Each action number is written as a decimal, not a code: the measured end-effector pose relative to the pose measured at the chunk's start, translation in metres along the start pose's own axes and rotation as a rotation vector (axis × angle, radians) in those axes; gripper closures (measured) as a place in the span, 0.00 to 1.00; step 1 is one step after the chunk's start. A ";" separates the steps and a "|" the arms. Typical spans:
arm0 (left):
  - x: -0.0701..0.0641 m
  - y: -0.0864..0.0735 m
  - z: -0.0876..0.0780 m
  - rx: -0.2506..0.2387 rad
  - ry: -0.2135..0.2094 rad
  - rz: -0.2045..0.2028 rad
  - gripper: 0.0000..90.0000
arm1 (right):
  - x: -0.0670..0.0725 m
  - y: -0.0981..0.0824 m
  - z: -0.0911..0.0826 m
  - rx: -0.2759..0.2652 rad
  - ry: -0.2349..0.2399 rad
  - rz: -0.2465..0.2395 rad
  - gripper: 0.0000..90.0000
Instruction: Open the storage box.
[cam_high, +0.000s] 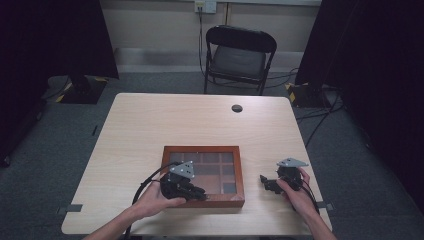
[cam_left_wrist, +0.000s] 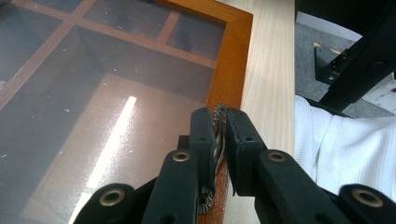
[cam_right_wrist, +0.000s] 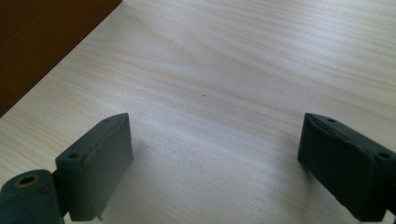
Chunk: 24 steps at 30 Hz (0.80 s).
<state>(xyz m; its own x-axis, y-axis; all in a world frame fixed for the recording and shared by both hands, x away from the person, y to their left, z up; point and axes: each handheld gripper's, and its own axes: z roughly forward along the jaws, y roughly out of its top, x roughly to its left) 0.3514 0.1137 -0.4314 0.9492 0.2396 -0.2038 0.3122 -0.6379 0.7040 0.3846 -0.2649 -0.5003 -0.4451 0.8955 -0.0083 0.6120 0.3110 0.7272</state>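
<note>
From the high view, a wooden box (cam_high: 203, 176) with a glass lid sits low in the centre of the frame on the pale table (cam_high: 150, 125), the left gripper (cam_high: 200, 192) pressed against its near edge and the right gripper (cam_high: 263, 180) resting just off to its right, a folding chair (cam_high: 239, 55) up at the top. In the left gripper view, the jaws are pinched together on a small ornate metal clasp (cam_left_wrist: 218, 135) at the box's orange frame (cam_left_wrist: 231, 60), bottom centre of the frame, a white sleeve (cam_left_wrist: 345, 144) at the right. Over in the right gripper view, the jaws stand wide apart over bare table, gripping nothing, with the box's dark side (cam_right_wrist: 42, 42) in the upper left corner.

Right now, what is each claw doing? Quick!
Left claw: closed on the box's small metal latch.
Right claw: open, holding nothing, over the table.
</note>
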 end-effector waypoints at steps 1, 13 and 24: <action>-0.001 0.001 0.000 0.000 0.004 -0.013 0.91 | 0.000 0.000 0.000 0.000 0.000 0.000 0.10; 0.002 0.002 -0.006 -0.048 -0.020 -0.027 0.91 | 0.000 0.000 0.000 0.001 0.000 0.002 0.10; 0.001 0.008 -0.013 -0.052 -0.015 -0.011 0.91 | 0.000 0.000 0.000 0.001 0.001 0.000 0.10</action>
<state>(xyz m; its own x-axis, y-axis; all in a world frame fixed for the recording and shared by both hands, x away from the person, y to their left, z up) 0.3540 0.1179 -0.4169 0.9463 0.2351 -0.2220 0.3207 -0.5960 0.7361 0.3847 -0.2649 -0.5002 -0.4452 0.8954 -0.0078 0.6128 0.3110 0.7265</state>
